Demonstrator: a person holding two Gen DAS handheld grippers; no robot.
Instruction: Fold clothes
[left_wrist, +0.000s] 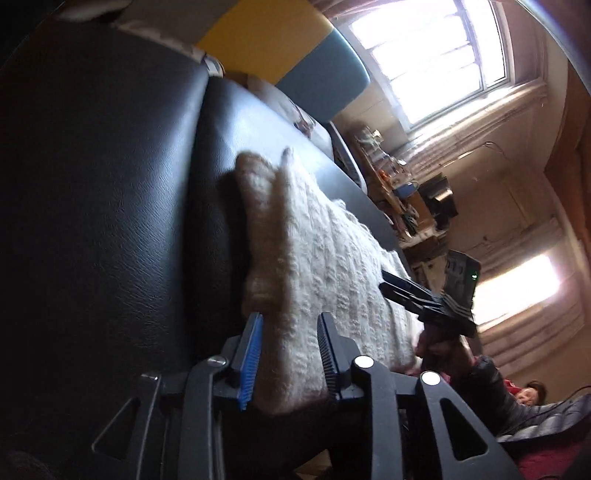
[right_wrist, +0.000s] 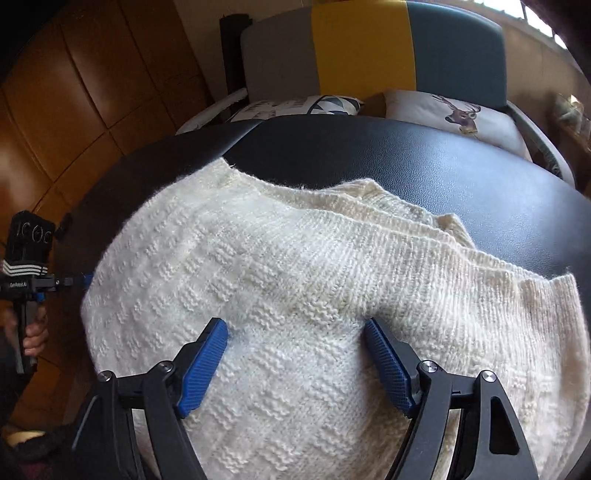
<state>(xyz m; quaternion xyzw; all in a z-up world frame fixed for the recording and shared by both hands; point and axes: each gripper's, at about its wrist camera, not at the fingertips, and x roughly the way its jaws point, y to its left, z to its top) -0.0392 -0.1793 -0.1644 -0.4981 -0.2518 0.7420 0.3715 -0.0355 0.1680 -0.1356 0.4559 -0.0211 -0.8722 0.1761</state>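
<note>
Right wrist view, cream knit sweater (right_wrist: 295, 280) flat on black table (right_wrist: 424, 158), long axis left-right, both fingers wide apart, nothing gripped.

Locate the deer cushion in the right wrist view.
The deer cushion sits upper right in the right wrist view, on the seat beyond the black leather surface, under the teal backrest panel, far behind the white knitted sweater.
</note>
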